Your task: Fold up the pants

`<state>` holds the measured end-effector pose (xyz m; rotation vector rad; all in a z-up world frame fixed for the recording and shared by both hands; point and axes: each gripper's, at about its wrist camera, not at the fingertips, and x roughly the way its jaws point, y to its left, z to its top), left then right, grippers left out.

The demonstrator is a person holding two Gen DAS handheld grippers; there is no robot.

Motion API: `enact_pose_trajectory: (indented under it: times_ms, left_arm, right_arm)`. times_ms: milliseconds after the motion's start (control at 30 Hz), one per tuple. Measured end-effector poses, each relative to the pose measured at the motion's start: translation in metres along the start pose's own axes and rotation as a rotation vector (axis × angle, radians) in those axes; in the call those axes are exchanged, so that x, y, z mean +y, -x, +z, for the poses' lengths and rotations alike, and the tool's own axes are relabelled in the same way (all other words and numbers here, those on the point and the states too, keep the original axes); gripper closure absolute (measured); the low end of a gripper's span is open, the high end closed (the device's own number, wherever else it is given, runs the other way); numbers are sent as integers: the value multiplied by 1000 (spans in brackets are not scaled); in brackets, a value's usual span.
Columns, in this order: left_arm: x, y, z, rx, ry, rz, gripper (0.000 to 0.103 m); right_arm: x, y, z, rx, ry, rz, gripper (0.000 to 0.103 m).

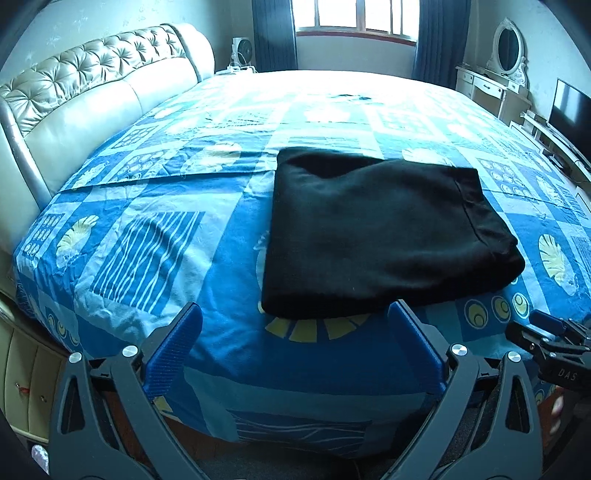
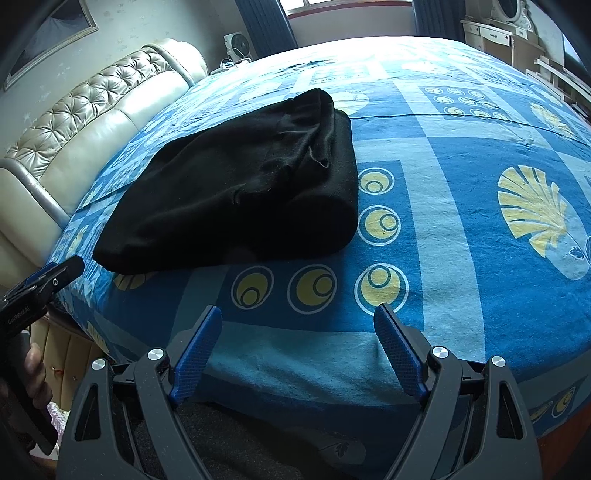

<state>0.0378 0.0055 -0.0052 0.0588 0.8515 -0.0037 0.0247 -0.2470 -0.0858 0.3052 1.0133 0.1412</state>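
The black pants lie folded into a thick rectangle on the blue patterned bedsheet, near the bed's front edge. They also show in the right wrist view, with the waistband layers on top. My left gripper is open and empty, just in front of the pants' near edge. My right gripper is open and empty, to the right of and in front of the pants. Each gripper shows at the edge of the other's view: the right one, the left one.
A padded beige headboard runs along the left. A fan and a window stand at the back. A dresser with an oval mirror and a TV stand at the right.
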Motion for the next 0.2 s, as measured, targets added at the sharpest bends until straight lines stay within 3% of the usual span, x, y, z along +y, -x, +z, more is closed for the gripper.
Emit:
enact_pose_trajectory:
  times_ms: [100, 200]
  left_arm:
    - [31, -14, 26, -17, 48, -26, 2]
    - [70, -50, 60, -24, 101, 58, 2]
  right_arm:
    - [4, 16, 24, -38, 21, 55, 20]
    - [-1, 29, 69, -136, 51, 52, 18]
